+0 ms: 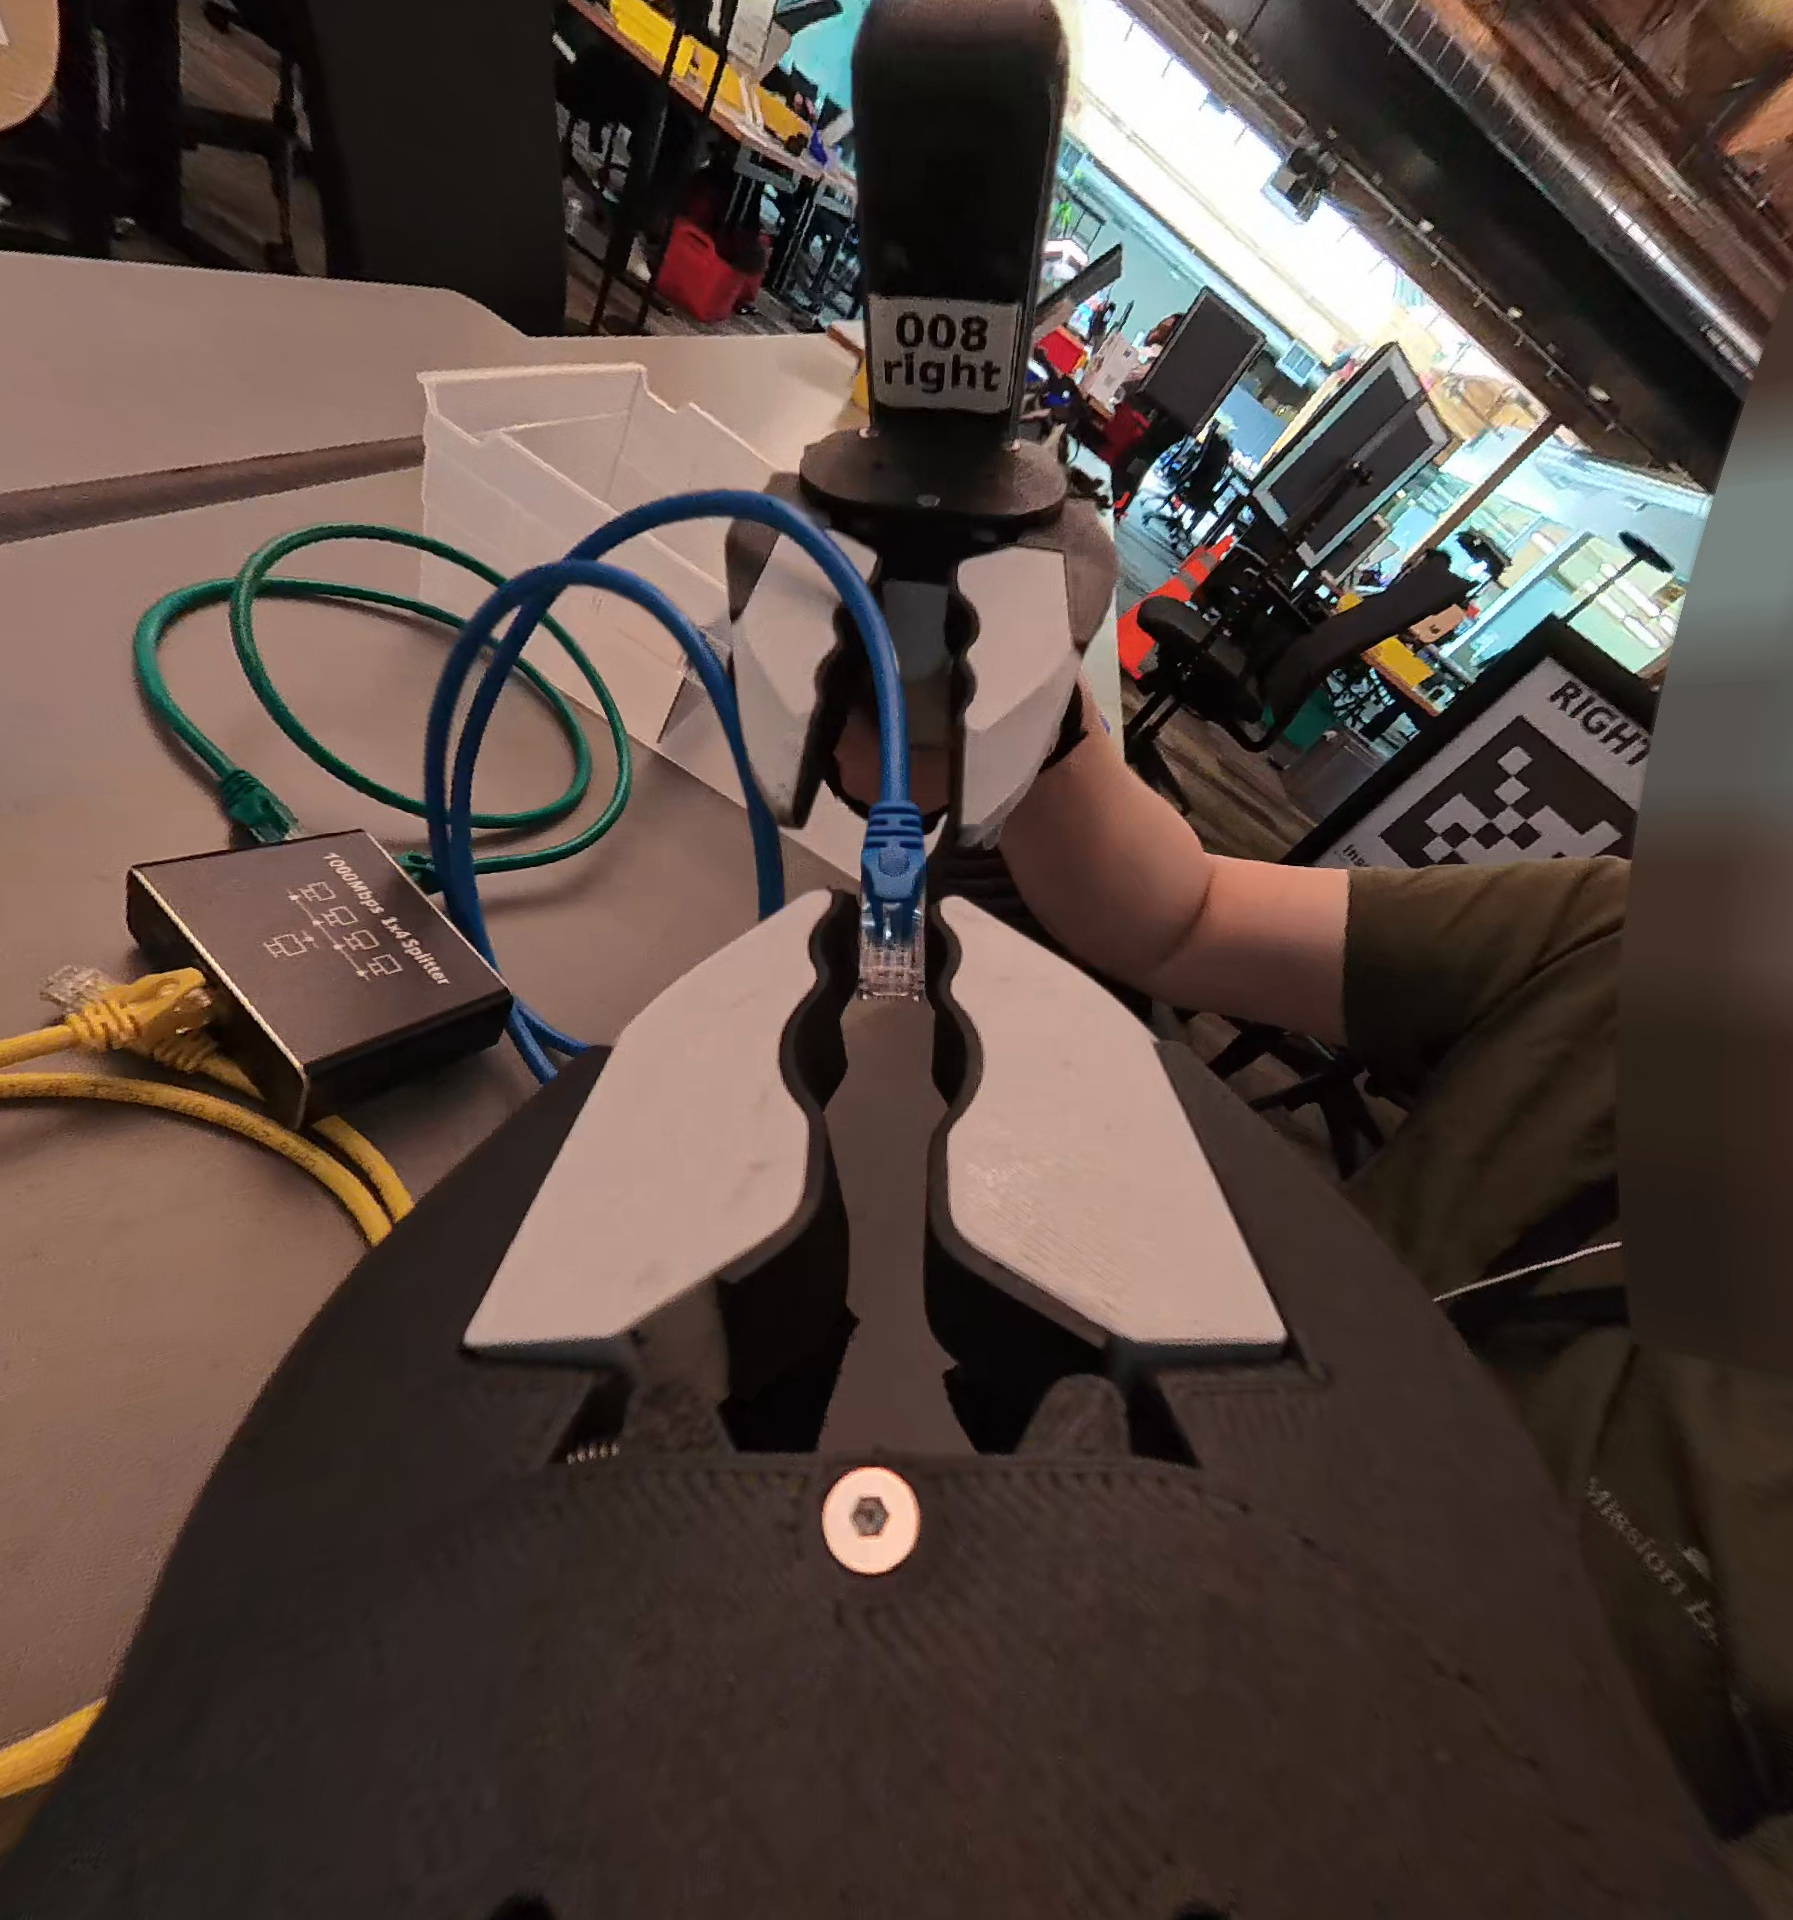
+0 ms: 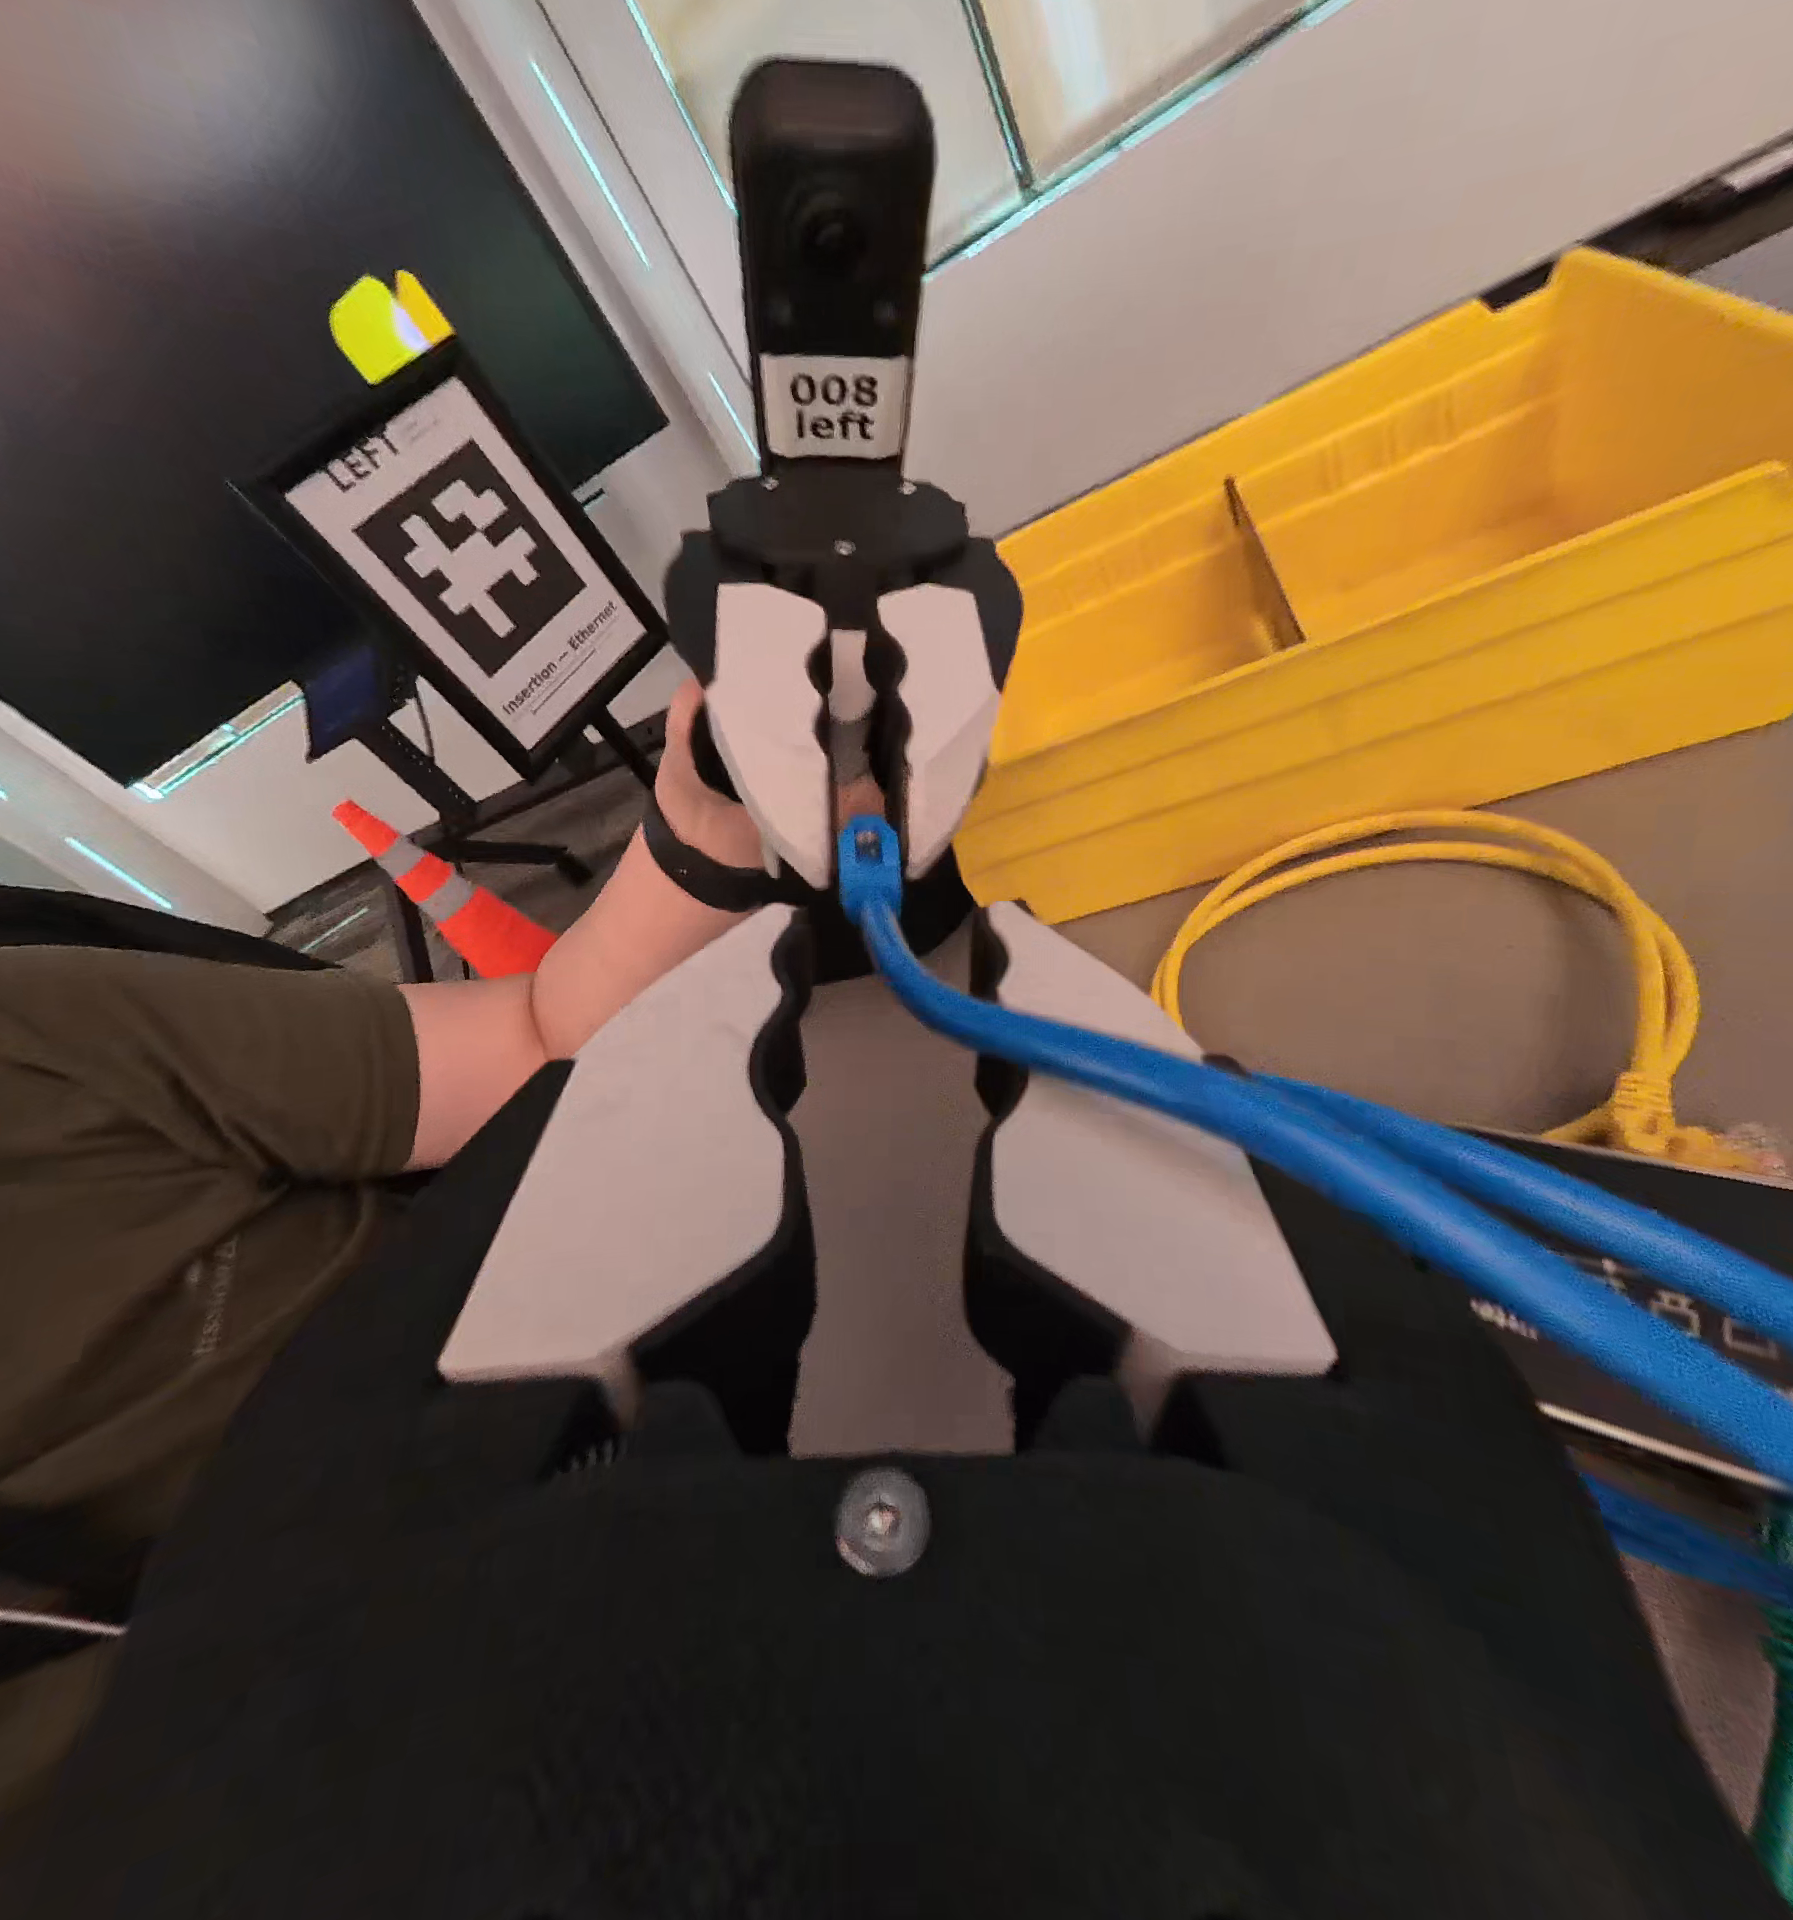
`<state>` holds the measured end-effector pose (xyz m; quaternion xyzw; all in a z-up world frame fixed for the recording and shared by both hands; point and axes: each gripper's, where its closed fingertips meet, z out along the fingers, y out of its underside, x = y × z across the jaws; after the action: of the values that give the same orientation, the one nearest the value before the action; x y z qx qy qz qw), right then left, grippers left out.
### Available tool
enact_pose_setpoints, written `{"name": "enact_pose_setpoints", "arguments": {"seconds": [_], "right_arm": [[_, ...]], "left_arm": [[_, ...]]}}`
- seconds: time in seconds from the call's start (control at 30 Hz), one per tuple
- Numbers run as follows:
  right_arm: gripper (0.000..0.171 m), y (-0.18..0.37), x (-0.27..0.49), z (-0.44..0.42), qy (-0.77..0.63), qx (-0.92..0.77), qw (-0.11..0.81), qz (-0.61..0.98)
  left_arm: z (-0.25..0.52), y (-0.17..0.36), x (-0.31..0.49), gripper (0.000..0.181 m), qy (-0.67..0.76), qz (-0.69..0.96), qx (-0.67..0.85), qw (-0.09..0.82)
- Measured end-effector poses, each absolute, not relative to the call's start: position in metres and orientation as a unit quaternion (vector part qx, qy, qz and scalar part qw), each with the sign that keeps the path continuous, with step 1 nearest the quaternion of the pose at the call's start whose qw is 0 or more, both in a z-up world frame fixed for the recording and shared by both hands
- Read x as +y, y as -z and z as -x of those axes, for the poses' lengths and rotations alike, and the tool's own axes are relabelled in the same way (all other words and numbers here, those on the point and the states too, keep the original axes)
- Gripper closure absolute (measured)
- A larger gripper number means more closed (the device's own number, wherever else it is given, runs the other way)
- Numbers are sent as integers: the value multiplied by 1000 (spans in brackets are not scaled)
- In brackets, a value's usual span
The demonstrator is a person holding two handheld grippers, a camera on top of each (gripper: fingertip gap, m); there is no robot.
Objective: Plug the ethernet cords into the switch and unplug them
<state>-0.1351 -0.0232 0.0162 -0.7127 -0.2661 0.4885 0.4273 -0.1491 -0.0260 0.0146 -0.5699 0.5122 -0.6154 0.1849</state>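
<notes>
My left gripper [image 1: 890,920] is shut on the clear plug [image 1: 890,956] of the blue ethernet cord [image 1: 456,748] and holds it in the air, boot pointing away. The right wrist view shows it too [image 2: 861,862], its pads pressed on the blue plug [image 2: 868,852]. My right gripper [image 2: 887,925] faces it, open; the blue cord [image 2: 1183,1081] runs between its fingers without being pressed. In the left wrist view the right gripper [image 1: 887,816] is spread around the cord. The black switch [image 1: 320,966] lies on the table at the left.
A green cord [image 1: 372,623] and a yellow cord [image 1: 248,1122] lie coiled by the switch, with plugs at its ends. A clear bin [image 1: 559,447] stands behind them. A yellow bin [image 2: 1443,582] and the yellow coil [image 2: 1443,842] lie to the right. A person's arms hold both grippers. My left and right fingertips are right by each other. The black switch [image 1: 320,966] is about 15 cm from both grippers' fingertips.
</notes>
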Motion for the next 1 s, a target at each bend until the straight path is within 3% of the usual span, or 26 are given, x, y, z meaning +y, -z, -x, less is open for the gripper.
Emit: {"name": "enact_pose_setpoints", "arguments": {"seconds": [0.27, 0.6, 0.77, 0.87, 1.0], "right_arm": [[158, -14, -31, 146, -514, -292, 411, 694], [159, -9, -36, 144, -503, -318, 398, 698], [159, -20, -38, 140, -475, -342, 437, 683], [159, -34, -35, 131, -443, -346, 484, 671], [159, -77, -41, 114, -437, -329, 571, 612]], "left_arm": [[145, -10, -39, 170, 599, 562, 541, 181], [144, -6, -43, 170, 597, 562, 547, 171], [142, -19, -43, 169, 620, 537, 538, 195], [144, -30, -27, 143, 624, 536, 510, 250], [147, -42, -5, 138, 638, 548, 449, 302]]}}
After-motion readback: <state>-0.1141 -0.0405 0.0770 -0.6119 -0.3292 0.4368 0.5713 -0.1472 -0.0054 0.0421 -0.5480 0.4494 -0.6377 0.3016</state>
